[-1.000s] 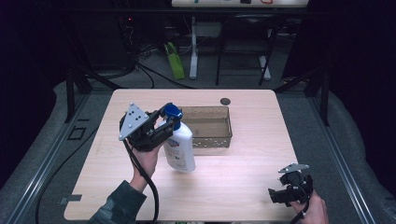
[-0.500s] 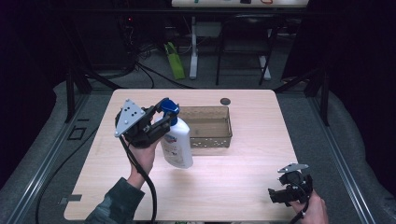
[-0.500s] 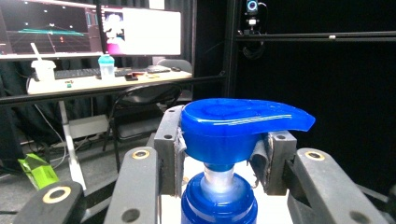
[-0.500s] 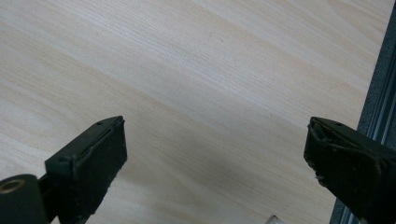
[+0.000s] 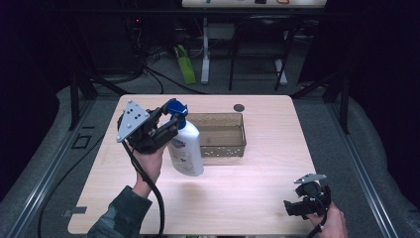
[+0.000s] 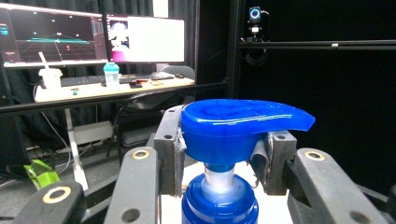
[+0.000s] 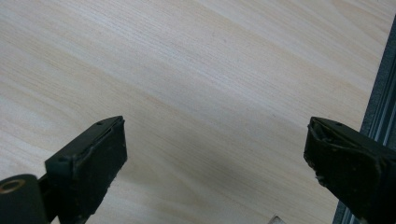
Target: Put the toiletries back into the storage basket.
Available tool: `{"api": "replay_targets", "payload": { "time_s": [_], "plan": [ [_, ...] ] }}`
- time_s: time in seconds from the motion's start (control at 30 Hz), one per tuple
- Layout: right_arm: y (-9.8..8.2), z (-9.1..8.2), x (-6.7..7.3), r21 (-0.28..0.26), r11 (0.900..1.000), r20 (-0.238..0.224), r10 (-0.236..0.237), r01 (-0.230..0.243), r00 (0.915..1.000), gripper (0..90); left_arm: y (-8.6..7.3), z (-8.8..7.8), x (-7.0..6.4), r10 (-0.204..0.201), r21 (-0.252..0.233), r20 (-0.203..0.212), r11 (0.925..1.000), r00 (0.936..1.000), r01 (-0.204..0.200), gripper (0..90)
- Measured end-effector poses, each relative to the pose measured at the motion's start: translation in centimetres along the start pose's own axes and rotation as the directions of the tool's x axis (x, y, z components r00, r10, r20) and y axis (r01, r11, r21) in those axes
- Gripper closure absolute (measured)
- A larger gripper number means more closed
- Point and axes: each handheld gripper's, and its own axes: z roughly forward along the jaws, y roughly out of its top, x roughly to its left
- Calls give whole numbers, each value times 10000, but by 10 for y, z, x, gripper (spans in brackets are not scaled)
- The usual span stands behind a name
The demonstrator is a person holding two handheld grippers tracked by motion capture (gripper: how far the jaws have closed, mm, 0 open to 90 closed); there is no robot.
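A white pump bottle (image 5: 186, 149) with a blue pump head (image 5: 177, 108) hangs above the table's left half, slightly tilted. My left gripper (image 5: 171, 121) is shut on the bottle's neck just under the pump head (image 6: 243, 122); its pads (image 6: 176, 151) press either side of the neck in the left gripper view. Near the table's front right corner my right gripper (image 5: 293, 207) rests low, held by a hand. Its jaws stand wide apart over bare wood (image 7: 210, 102) with nothing between them.
A clear brownish plastic bin (image 5: 218, 135) sits right of the bottle at mid table. A small dark round disc (image 5: 239, 107) lies near the far edge. Behind the table stand a desk with monitors (image 6: 93, 39) and table legs. The table's right edge (image 7: 376, 116) is close to my right gripper.
The left gripper has carried the bottle a little leftward and nearer, away from the bin. The right gripper has stayed put.
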Motion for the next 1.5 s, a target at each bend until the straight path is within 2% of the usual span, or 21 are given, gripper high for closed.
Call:
{"api": "replay_targets", "payload": {
  "time_s": [0.17,0.9,1.13,1.5],
  "plan": [
    [-1,-1,-1,0,10000,-3,47,-47,10000,52,6,0,1,40,-126,-38,9999,10000,-40,588],
    [-1,-1,-1,-2,10000,-10,82,-82,10000,52,23,6,6,146,-138,-343,9998,9993,-151,588],
    [-1,-1,-1,-15,10000,-17,43,-43,10000,53,30,9,7,290,-165,-420,9994,9987,-297,587],
    [-1,-1,0,4,10000,-13,82,-82,10000,53,37,15,14,278,-138,-648,9995,9975,-288,588]
  ]
}}
